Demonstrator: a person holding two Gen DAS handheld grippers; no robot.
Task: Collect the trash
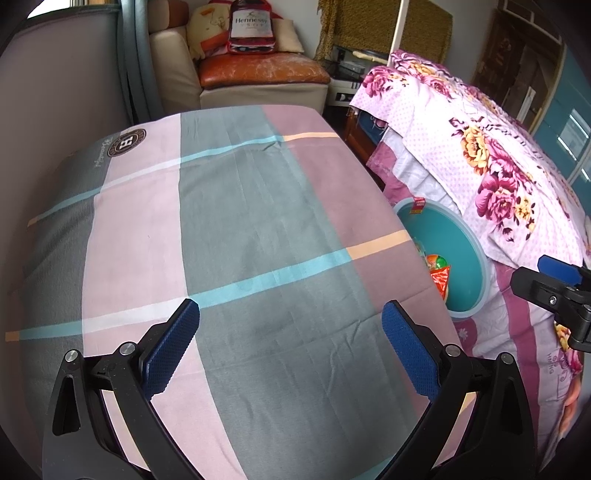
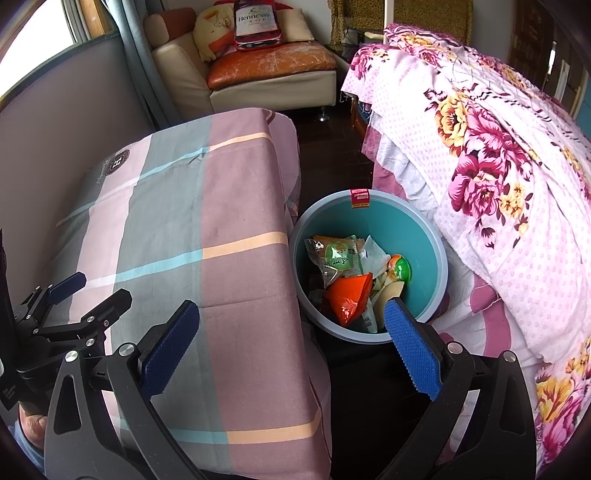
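My right gripper is released and empty, above the table's right edge, nearer the bin with wrappers inside. My left gripper is also released, over the bare checked cloth.

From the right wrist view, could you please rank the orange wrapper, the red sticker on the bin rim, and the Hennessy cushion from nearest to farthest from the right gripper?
1. Orange wrapper, inside the bin, just ahead of the right gripper.
2. Red sticker, on the bin's far rim.
3. Hennessy cushion, on the sofa at the back.
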